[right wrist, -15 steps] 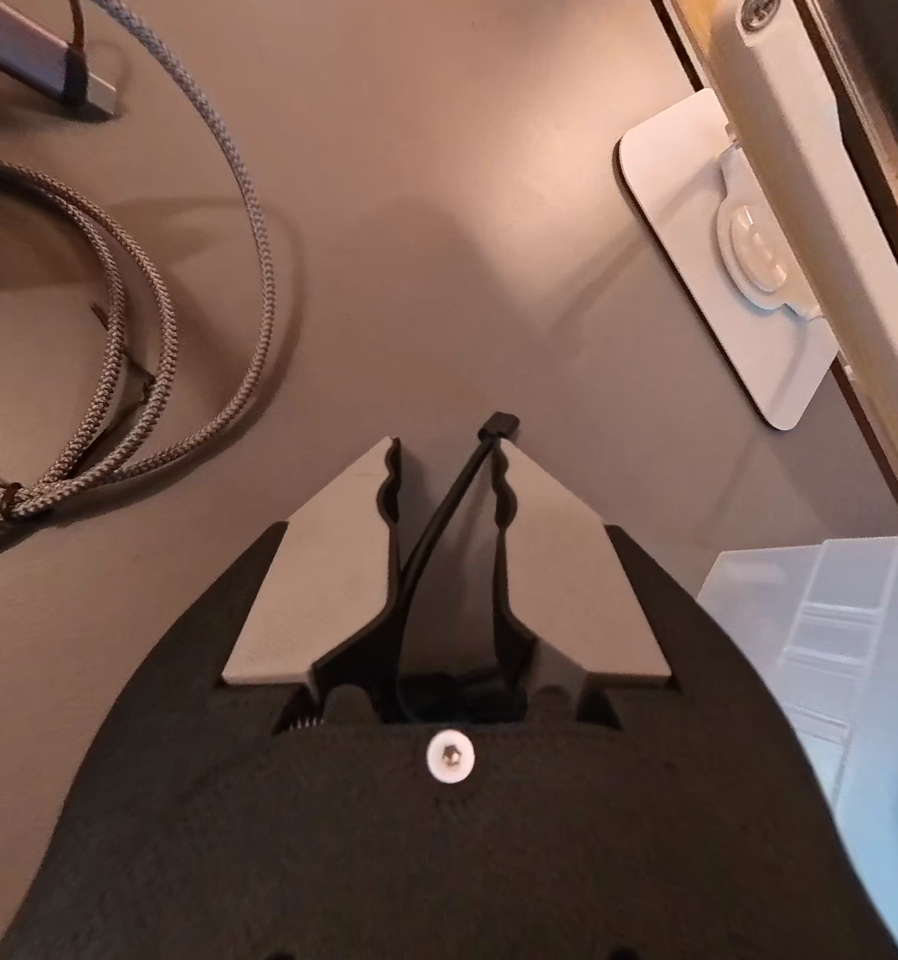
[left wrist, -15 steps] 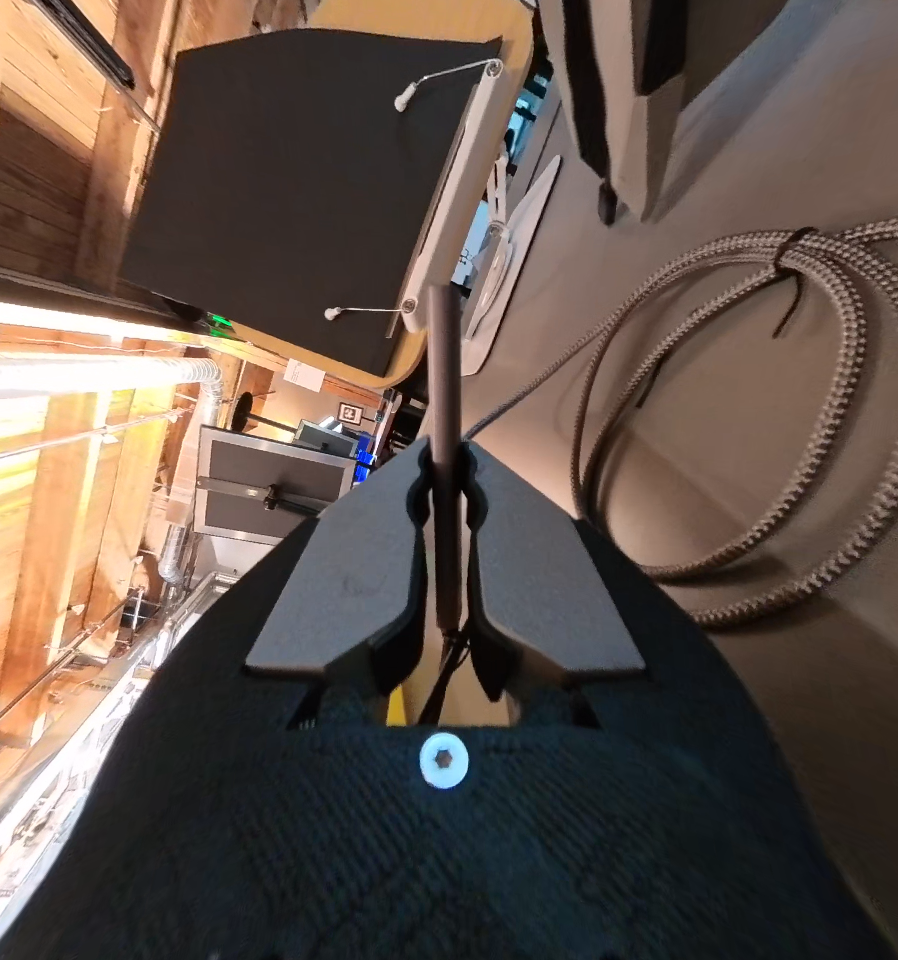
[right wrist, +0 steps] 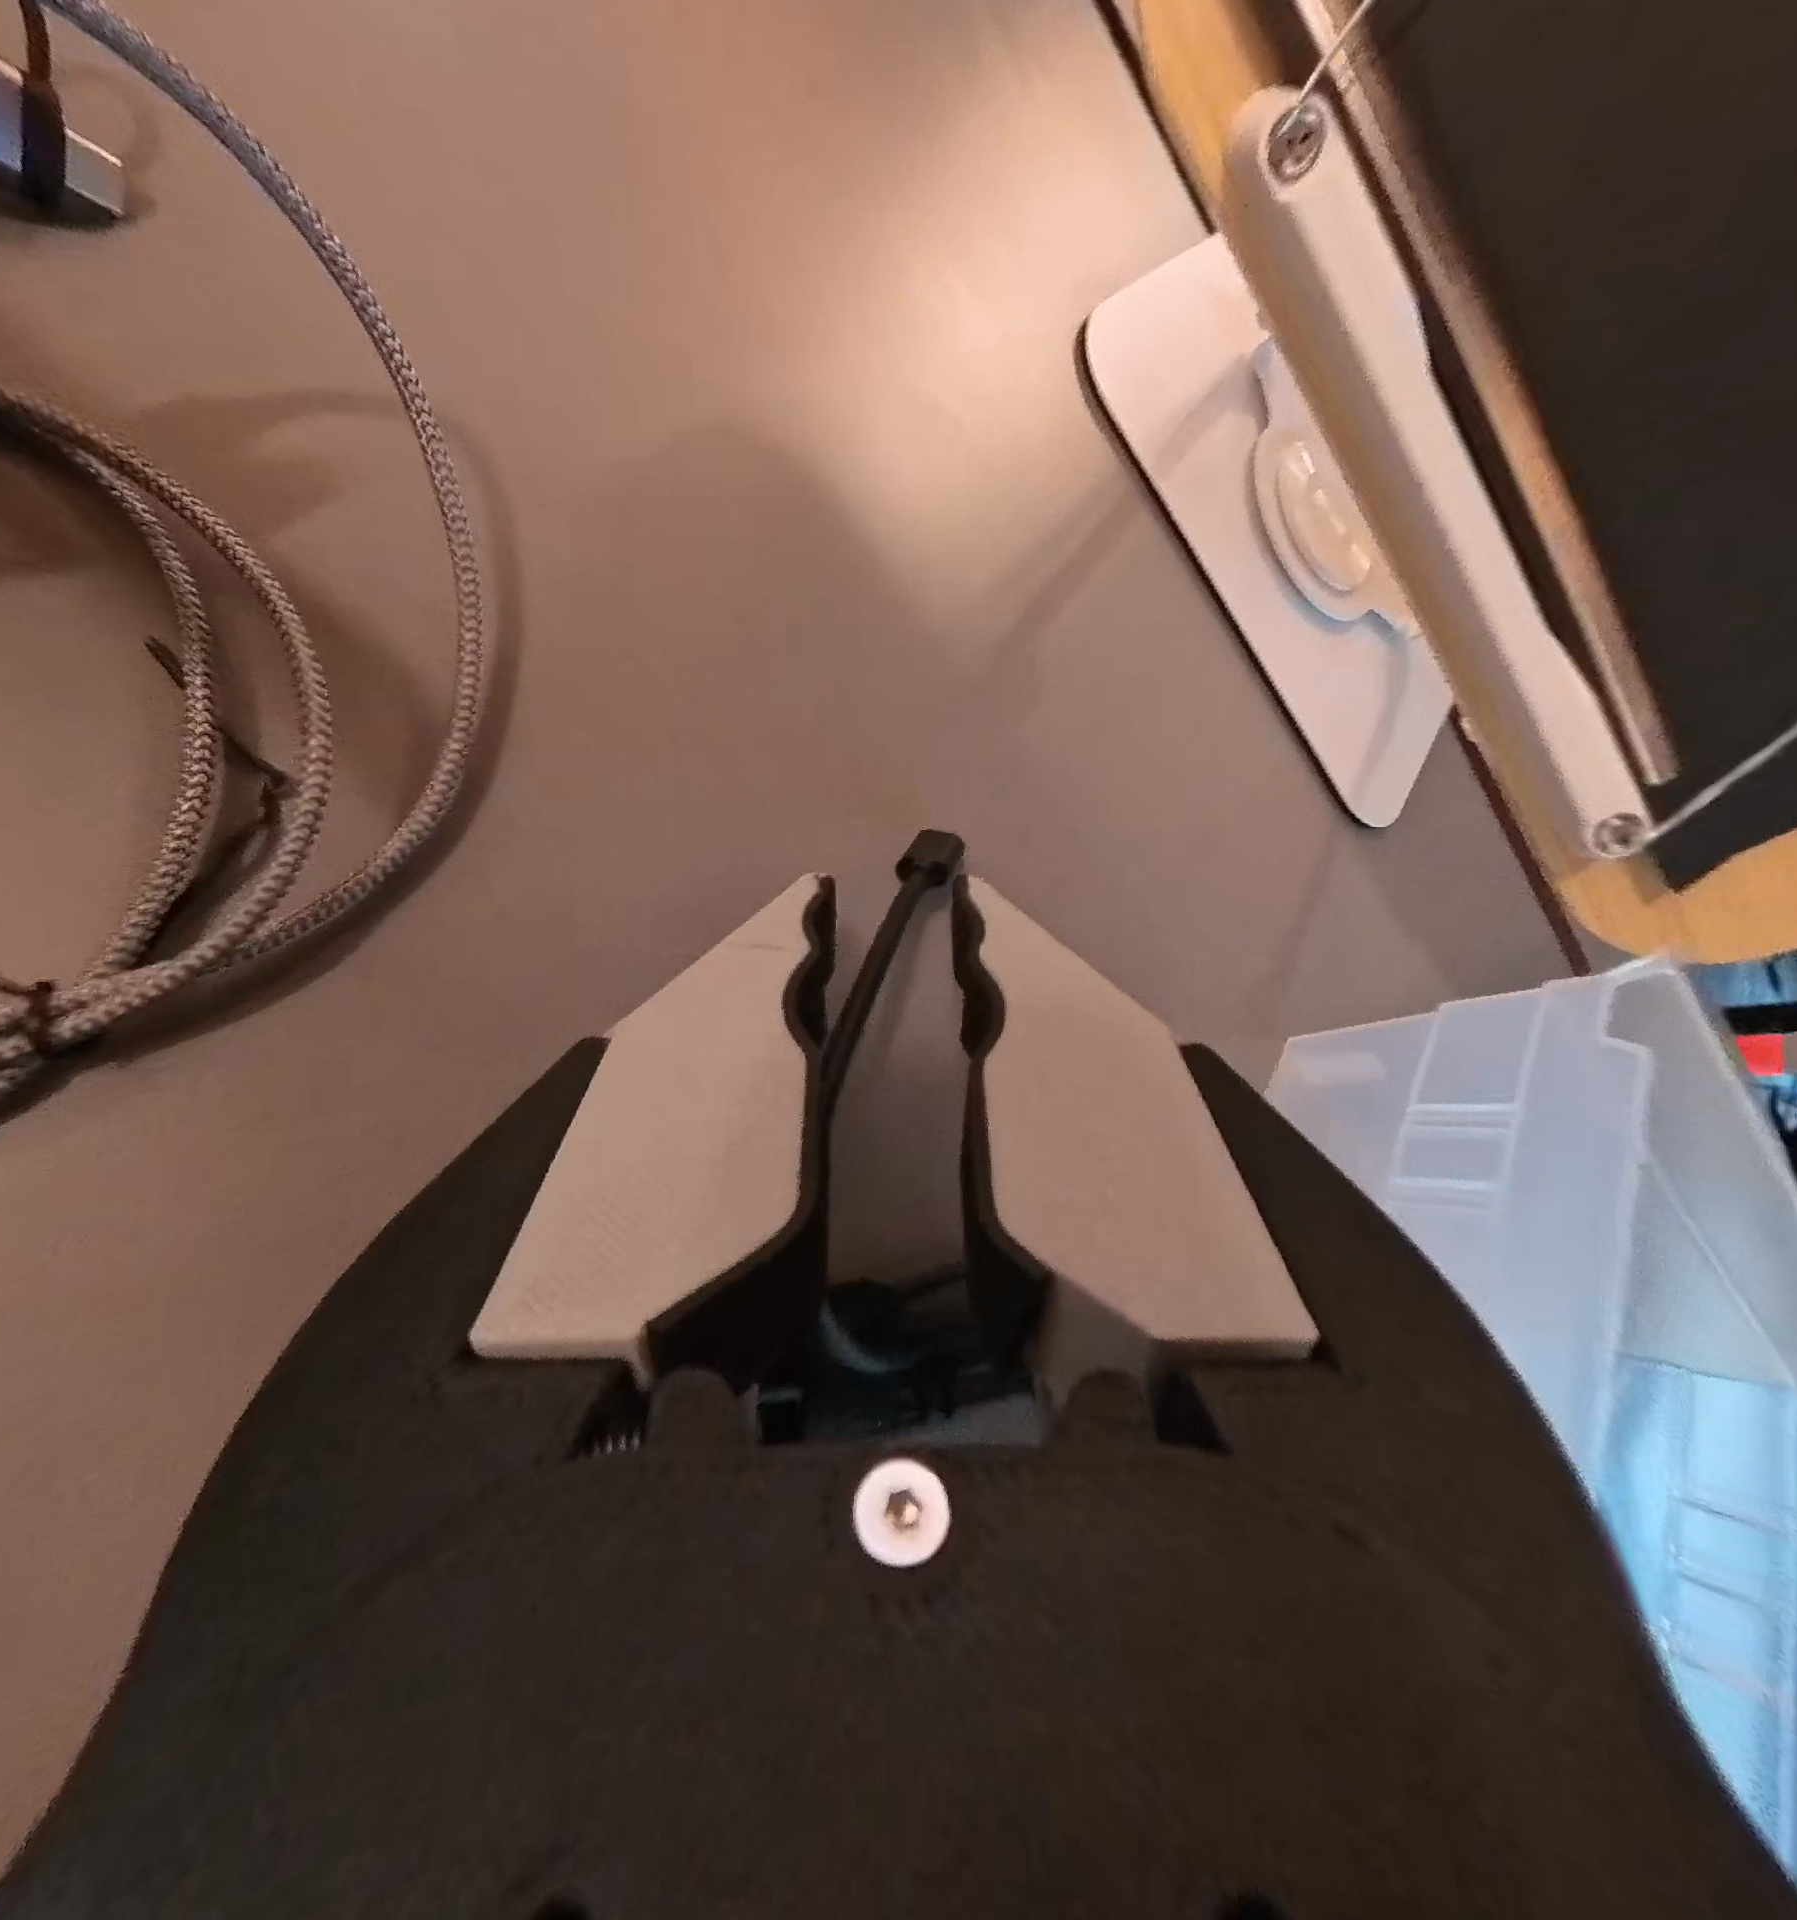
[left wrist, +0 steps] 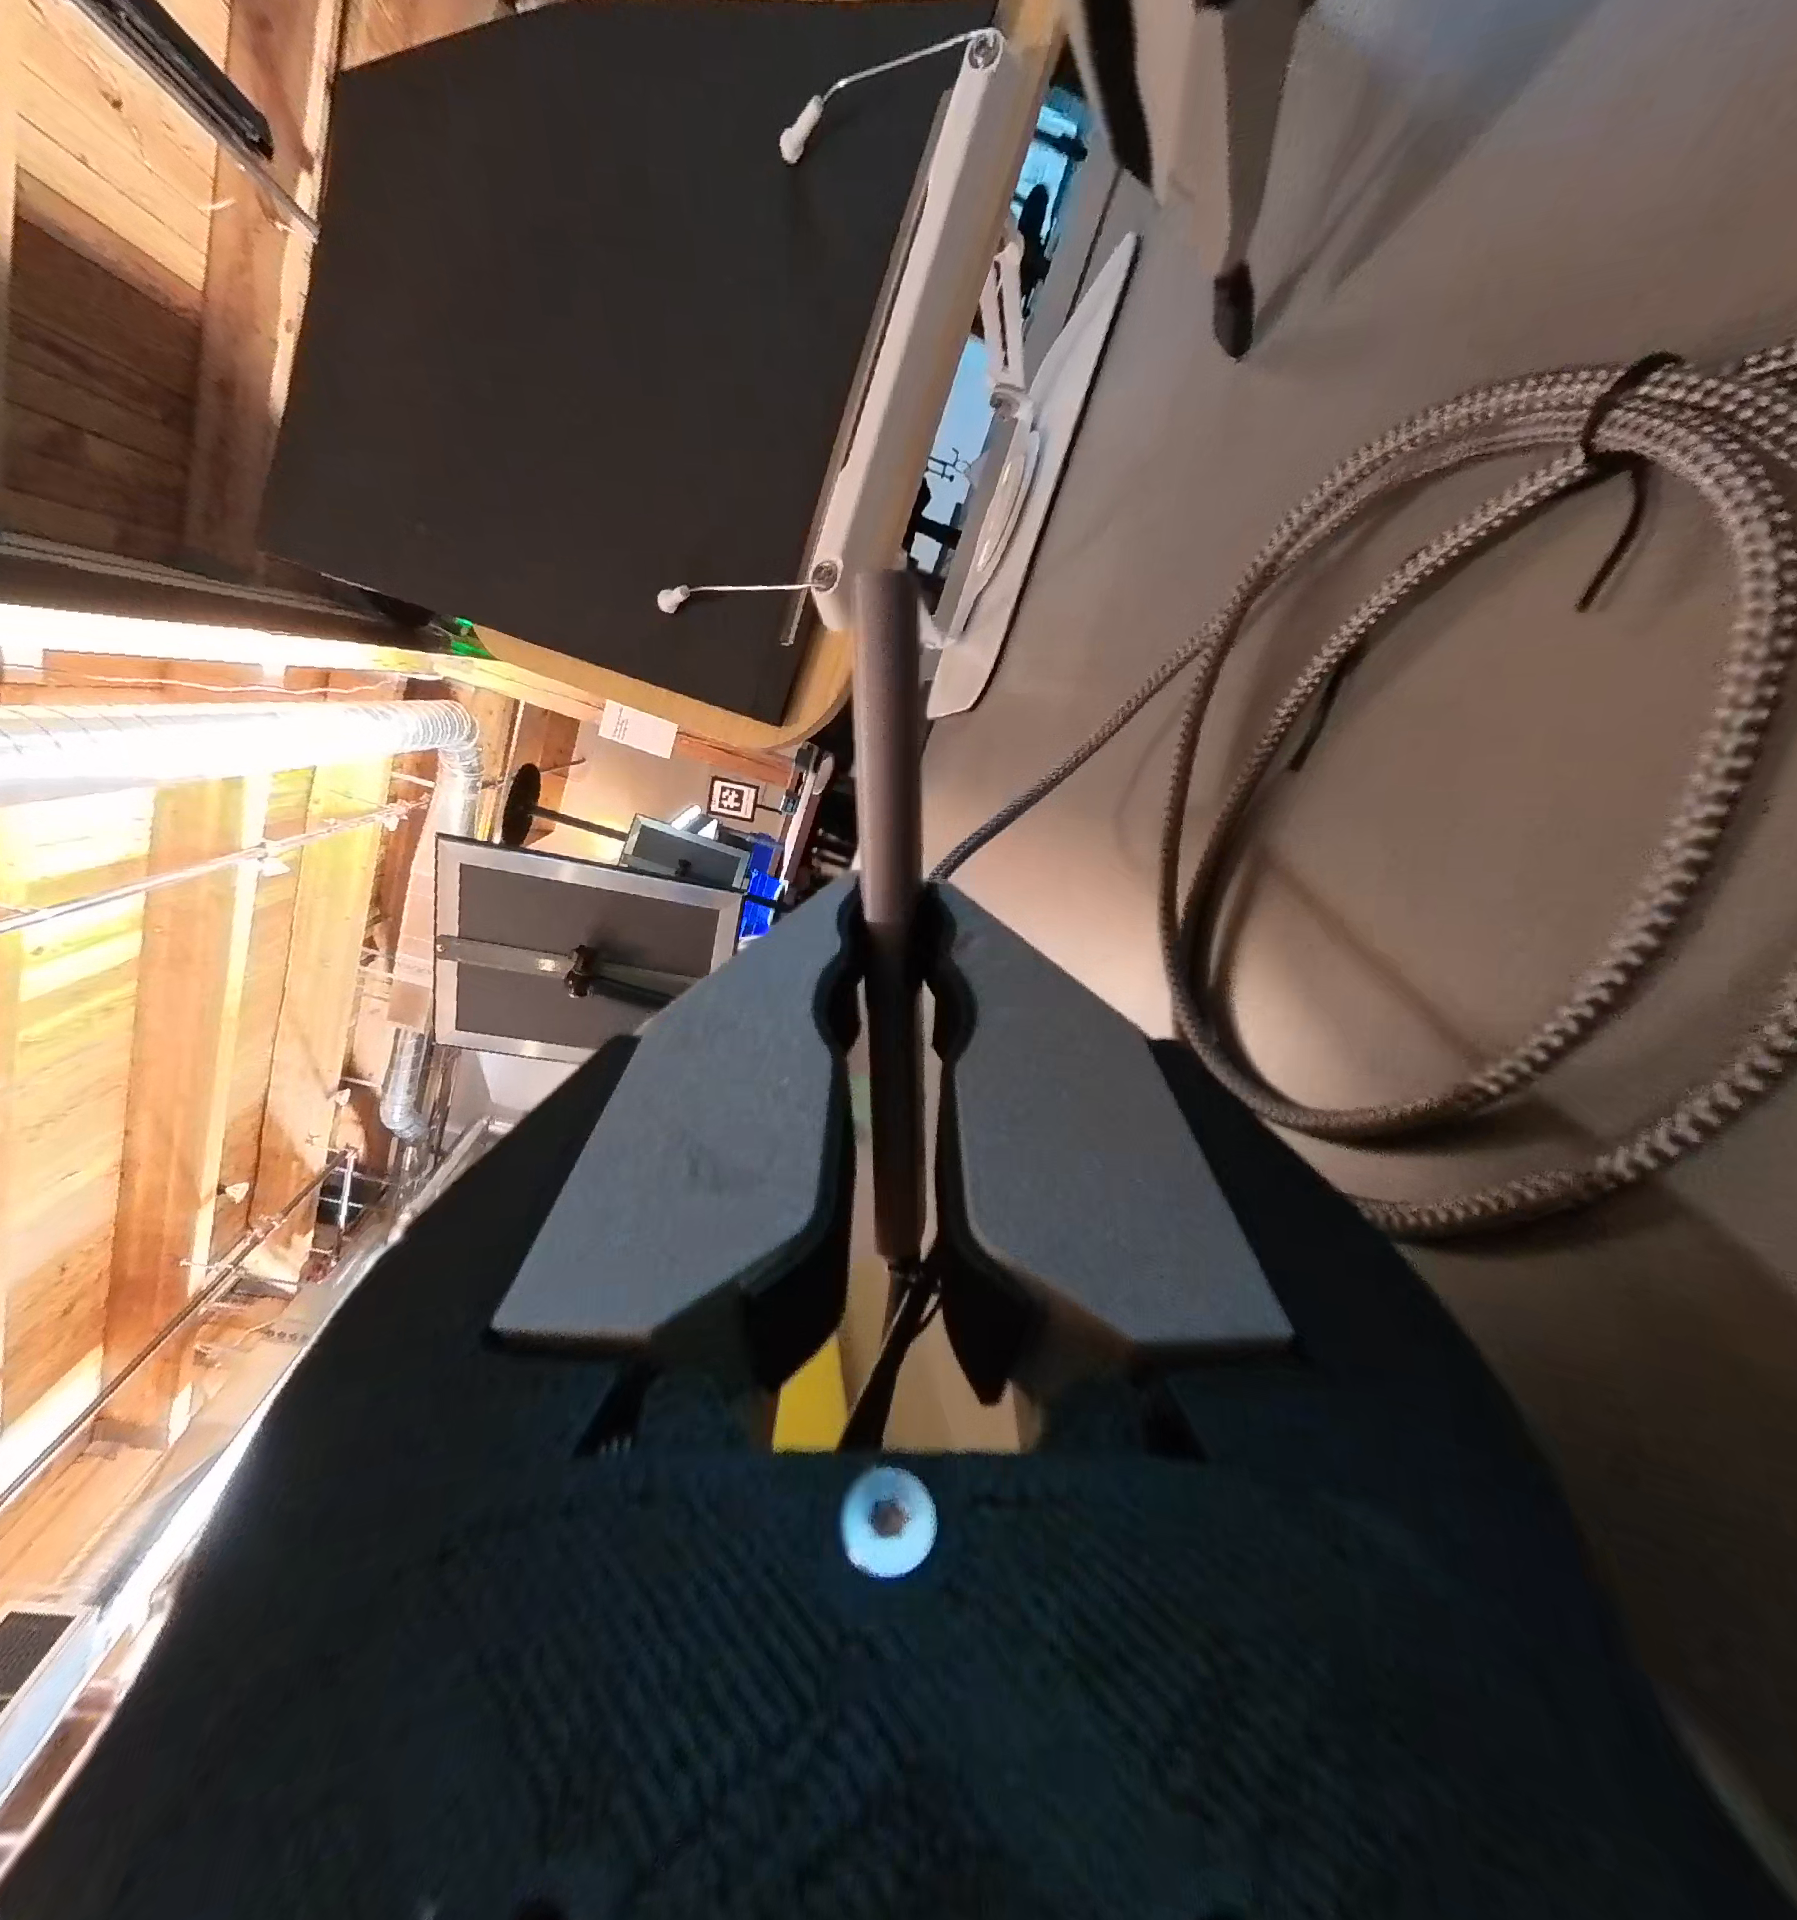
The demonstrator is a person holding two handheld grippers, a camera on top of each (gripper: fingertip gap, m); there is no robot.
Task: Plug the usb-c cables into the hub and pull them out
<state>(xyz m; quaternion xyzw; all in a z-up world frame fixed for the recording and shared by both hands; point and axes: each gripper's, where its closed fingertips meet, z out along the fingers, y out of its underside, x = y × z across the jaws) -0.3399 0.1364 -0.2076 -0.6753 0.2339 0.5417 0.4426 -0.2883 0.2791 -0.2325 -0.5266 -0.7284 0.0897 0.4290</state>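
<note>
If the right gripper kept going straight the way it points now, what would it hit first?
Probably the bare tabletop: the right gripper, open around a thin black cable, points at it; the white mount plate sits off to the right. Depth unclear.

The left tongs (left wrist: 892,925) fill the lower centre of their frame, rolled sideways, tips pinched tight on a thin dark hub (left wrist: 886,769). The right tongs (right wrist: 889,894) point downward, tips slightly parted around a black cable (right wrist: 878,956).

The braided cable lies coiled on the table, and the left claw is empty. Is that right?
Not quite. The left claw is not empty: it is shut on a slim dark bar, probably the hub seen edge-on. The left wrist view shows this. The braided cable does lie coiled on the table.
</note>
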